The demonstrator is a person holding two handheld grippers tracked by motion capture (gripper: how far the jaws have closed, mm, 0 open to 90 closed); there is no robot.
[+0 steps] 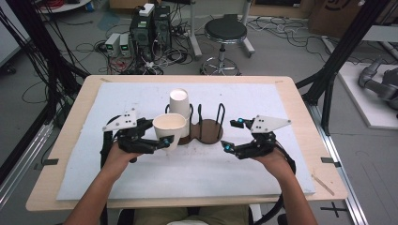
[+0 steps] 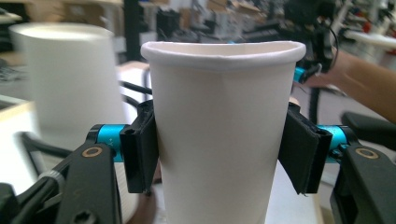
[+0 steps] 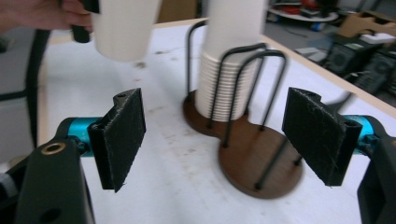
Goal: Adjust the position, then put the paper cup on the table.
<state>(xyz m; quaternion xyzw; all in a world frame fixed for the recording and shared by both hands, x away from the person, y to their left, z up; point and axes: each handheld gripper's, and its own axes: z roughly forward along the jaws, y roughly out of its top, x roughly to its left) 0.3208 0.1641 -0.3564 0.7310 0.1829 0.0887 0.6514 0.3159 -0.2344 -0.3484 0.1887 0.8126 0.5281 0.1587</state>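
With my left gripper (image 1: 165,142) clamped on a cup (image 1: 169,130) lifted beside the stack (image 1: 179,107), my right gripper (image 1: 231,136) hangs spread and empty, so placing remains.

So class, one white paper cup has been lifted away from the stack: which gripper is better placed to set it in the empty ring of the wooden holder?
Left gripper: it grips the white paper cup; the right gripper is open.
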